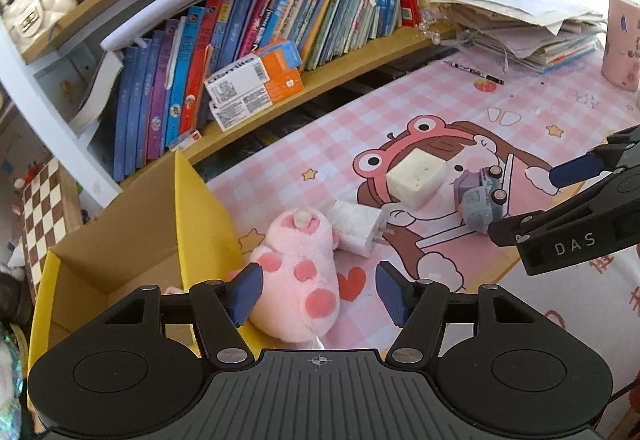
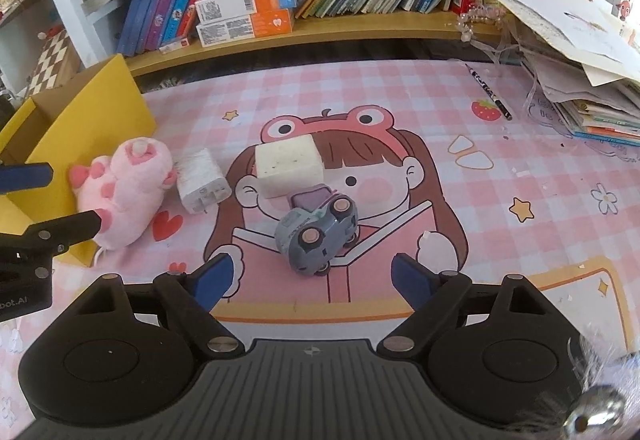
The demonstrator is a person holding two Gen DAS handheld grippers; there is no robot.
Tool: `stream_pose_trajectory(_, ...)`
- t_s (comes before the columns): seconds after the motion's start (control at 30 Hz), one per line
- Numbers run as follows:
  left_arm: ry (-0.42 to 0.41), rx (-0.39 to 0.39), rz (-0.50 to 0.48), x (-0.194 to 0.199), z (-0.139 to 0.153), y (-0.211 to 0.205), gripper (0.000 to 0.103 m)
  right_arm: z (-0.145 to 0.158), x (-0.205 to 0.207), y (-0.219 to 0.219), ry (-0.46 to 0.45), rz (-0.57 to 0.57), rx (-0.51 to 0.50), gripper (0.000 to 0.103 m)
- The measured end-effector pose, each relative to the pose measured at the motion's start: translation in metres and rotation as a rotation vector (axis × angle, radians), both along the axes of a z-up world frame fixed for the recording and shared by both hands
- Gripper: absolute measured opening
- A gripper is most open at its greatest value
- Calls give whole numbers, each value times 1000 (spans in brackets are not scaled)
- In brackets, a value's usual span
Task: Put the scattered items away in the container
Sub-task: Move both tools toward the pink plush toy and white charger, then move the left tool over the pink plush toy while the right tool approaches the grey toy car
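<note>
On a pink cartoon counter (image 2: 520, 160), the plush toy (image 1: 298, 272) is straddled lengthwise by the spread left tongs (image 1: 318, 294), untouched, while the spread right tongs (image 2: 312, 282) are aimed at the toy car (image 2: 318, 234).

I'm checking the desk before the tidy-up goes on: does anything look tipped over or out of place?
Yes. The grey toy car lies on its side, wheels facing up, on the pink mat. The white charger lies flat with its prongs sticking out sideways. The pink plush leans against the yellow box, outside it.
</note>
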State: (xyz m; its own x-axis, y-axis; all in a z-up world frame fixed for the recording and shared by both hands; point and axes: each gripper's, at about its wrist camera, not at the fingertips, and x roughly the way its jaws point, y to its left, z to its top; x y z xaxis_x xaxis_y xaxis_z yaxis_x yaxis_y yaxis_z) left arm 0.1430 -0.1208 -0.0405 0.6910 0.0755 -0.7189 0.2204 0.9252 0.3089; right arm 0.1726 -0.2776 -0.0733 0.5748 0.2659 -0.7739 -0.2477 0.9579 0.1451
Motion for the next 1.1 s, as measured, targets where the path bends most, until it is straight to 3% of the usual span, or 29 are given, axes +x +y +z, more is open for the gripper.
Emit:
stream_pose_trajectory(0.3,40,76,-94,15,-9,-15,63,-11,17,0,-2,-9,-6,85)
stream_pose_trajectory(0.5,63,116,-108,20,-16,-19,63,-15,22,-2,9,-17,0,84)
stream_pose_trajectory(1.1,94,179,-76,43,-44,-13,63,-32,37,5,55,3,20,63)
